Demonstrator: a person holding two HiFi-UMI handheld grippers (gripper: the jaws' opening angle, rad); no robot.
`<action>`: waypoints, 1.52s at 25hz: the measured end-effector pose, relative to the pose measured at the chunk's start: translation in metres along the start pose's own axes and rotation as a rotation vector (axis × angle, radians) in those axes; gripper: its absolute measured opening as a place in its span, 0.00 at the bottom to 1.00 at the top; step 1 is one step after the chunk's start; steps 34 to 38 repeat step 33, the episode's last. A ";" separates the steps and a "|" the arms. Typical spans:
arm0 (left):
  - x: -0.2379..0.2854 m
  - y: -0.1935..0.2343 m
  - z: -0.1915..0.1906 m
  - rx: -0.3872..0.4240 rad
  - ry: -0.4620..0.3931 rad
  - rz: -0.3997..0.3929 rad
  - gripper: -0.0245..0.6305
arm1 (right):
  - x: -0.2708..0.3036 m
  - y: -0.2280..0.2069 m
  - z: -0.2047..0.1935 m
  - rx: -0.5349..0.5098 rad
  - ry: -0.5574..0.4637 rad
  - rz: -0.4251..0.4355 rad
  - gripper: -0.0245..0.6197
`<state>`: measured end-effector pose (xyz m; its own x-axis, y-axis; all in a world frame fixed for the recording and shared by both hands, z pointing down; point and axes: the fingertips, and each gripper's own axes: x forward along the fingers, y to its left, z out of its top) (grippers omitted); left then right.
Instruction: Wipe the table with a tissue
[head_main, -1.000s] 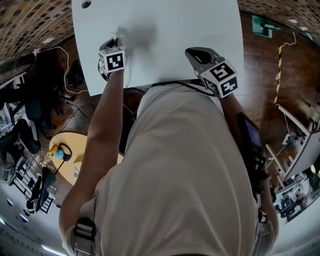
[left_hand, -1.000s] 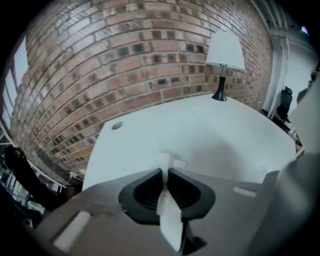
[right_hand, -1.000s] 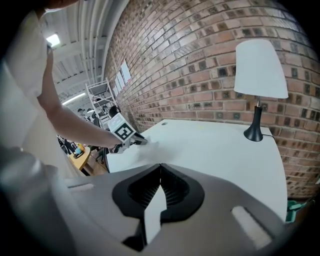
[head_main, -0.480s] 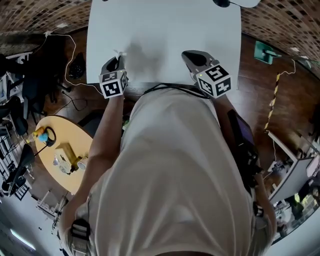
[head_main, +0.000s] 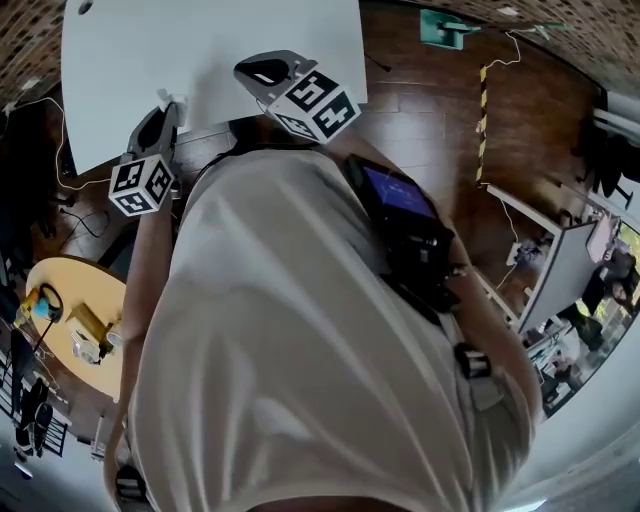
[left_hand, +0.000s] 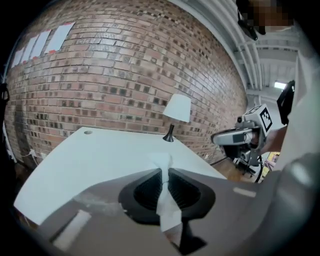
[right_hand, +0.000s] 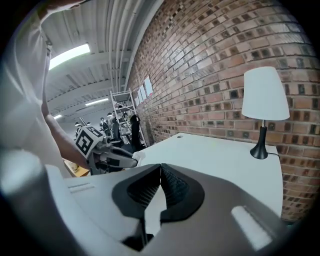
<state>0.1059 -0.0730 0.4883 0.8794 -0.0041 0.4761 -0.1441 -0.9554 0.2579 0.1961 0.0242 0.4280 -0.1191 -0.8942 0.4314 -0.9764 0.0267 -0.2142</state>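
Pinching the tissue (left_hand: 169, 212) in your left gripper (left_hand: 164, 173) just off the near edge of the table (left_hand: 100, 150), right gripper (right_hand: 159, 169) closed on nothing, you seemed done wiping or between strokes.

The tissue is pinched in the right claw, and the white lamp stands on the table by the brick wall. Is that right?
Not quite. The tissue is pinched in the left claw, not the right claw, whose jaws are shut on nothing. The left gripper view shows it. The white lamp does stand on the table by the brick wall.
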 end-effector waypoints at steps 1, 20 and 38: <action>-0.001 -0.009 0.000 -0.004 -0.011 -0.022 0.11 | -0.005 0.003 -0.002 -0.003 -0.003 0.006 0.05; -0.024 -0.107 -0.012 0.002 -0.103 -0.094 0.11 | -0.073 0.039 -0.037 0.005 -0.085 0.062 0.05; -0.052 -0.130 -0.036 -0.020 -0.084 -0.043 0.11 | -0.084 0.057 -0.048 0.006 -0.081 0.114 0.05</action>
